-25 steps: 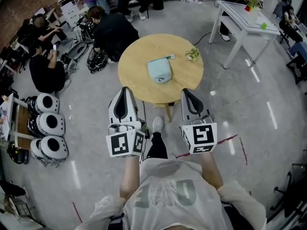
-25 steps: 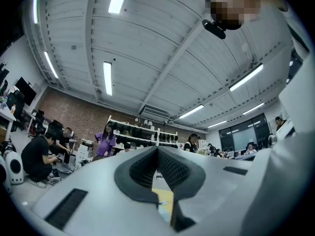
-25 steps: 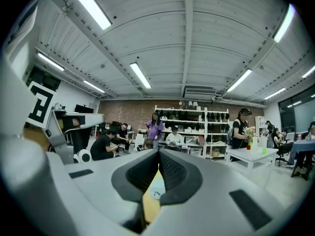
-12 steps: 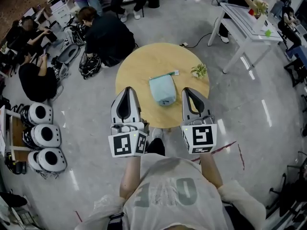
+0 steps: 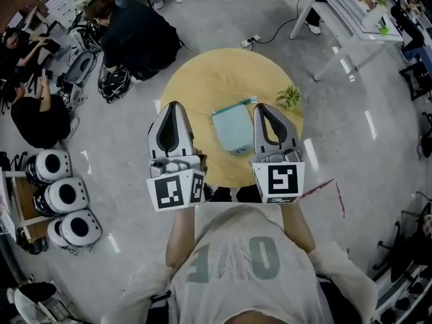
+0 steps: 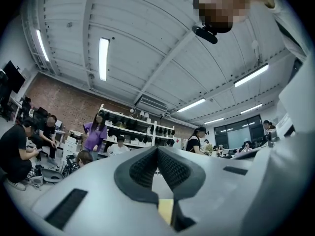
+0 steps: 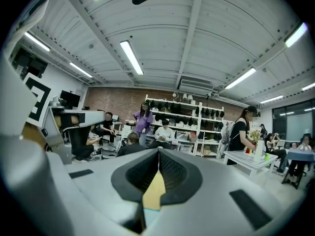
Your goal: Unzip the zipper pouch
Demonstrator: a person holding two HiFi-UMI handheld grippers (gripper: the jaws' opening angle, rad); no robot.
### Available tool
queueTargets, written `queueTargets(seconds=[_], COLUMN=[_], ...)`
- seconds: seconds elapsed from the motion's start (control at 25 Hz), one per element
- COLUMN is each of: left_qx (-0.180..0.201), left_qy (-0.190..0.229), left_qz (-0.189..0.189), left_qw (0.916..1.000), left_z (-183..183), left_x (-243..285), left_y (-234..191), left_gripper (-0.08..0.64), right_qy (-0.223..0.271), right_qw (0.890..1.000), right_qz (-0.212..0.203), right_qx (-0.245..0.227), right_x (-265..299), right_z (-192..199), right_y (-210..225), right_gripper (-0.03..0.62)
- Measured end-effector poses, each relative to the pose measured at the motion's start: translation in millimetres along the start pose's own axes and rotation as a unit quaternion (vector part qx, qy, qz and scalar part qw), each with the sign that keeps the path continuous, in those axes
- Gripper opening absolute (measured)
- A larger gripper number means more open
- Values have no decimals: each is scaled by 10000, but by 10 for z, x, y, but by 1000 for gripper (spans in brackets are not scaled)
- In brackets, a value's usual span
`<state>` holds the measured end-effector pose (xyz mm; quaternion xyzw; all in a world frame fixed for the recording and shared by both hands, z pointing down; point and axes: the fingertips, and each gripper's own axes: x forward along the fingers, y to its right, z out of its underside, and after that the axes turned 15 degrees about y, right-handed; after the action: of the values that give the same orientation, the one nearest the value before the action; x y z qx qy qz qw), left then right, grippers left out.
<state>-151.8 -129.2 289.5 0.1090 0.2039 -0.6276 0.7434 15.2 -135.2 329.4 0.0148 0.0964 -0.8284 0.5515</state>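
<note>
Grey polished floor [image 5: 121, 248] fills most of the head view; at far left, seated persons [image 5: 37, 110] occupy the upper corner, and three white round units [image 5: 64, 194] lie in a column below them; the left claw [image 5: 173, 106] points away from the person over the near left rim of the round wooden desk [image 5: 202, 79], with its marker cube [image 5: 175, 191] toward the camera; in the left gripper view its jaws stand together with nothing clamped between them, a sliver of yellow desk top shows through the gap below the tips, and shelving [image 6: 133, 127] and a brick wall [image 6: 64, 102] stand beyond; the zipper pouch [image 5: 233, 129], pale blue, lies flat on the near half of the desk, between the two claws as seen from above and closer to the right one, with a pale tab at its far right corner; neither claw is on it; the right claw [image 5: 263, 108] points the same way over the near right rim, its jaws likewise together and empty in the right gripper view; a small potted plant [image 5: 290, 96] stands at the right rim, just beyond that claw; a white desk [image 5: 341, 9] stands well apart at upper right
</note>
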Motion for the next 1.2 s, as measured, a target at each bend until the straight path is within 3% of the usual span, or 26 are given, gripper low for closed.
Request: queueTargets(seconds=[0.16,0.52,0.76,0.8,0.84,1.04,1.2], left_qx=[252,328,306,316,325,295,263], left_qy=[-64,-188,-184,-187,-191,-321,-484], left_qz=[-45,-243,-308,-310,-322,-550,-793], left_qw=[9997,9990,9989,9988,9988,9975,9953], left_z=[138,268,288,301,319,463,609], left_x=[60,81,72,72,70,-40,-132], left_y=[27,-48,-132,-153,-180,-396,-656], left_gripper=[26,27,28,28,28,28,28], right_qy=[77,-92,-685,-786,-891,-1590,-2263], right_qw=[9999,9995,9964,9951,9935,9810,9631], right_qz=[57,-151,-451,-561,-678,-1108,-1338], right_qx=[81,280,228,209,194,-100,-577], right_x=[79,159,280,309,338,465,586], right_z=[122,344,626,686,753,1205,1713], right_y=[107,47,-198,-259,-322,-634,-915], right_gripper=[29,29,35,61,137,253,275])
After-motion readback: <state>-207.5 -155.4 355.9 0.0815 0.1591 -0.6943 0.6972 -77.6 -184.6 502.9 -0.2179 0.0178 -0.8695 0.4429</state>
